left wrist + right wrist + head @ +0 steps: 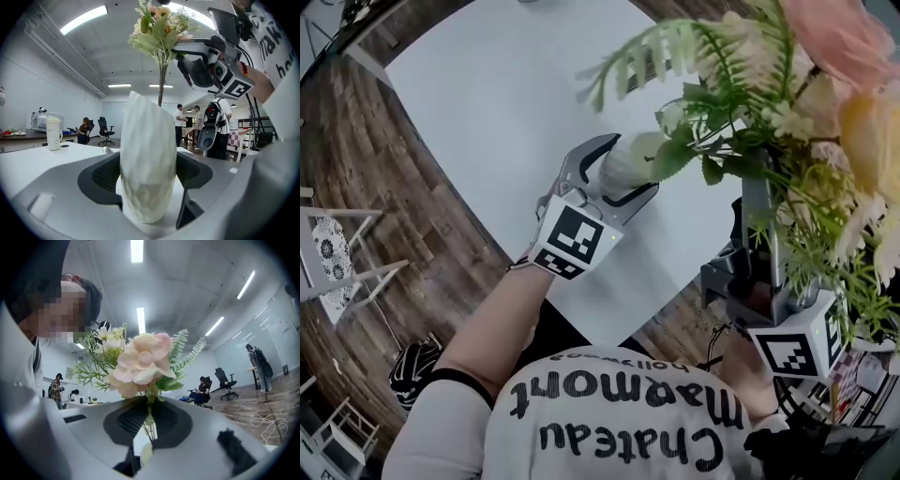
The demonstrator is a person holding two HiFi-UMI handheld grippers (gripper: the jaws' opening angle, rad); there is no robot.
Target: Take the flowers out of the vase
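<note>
White, faceted vase [147, 164] stands upright near the table's [506, 103] near edge, clamped between the left hand-held gripper's [625, 169] jaws. Right hand-held gripper [149, 423] pinches the flowers' [143, 364] thin stems above the vase; pink blooms and fern fronds point up, stems straight down.

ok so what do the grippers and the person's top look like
Both the left gripper and right gripper are grey, with curved jaws lined by dark ribbed pads. Each carries a white cube printed with black square markers. The person wears a pale top with black lettering.
</note>
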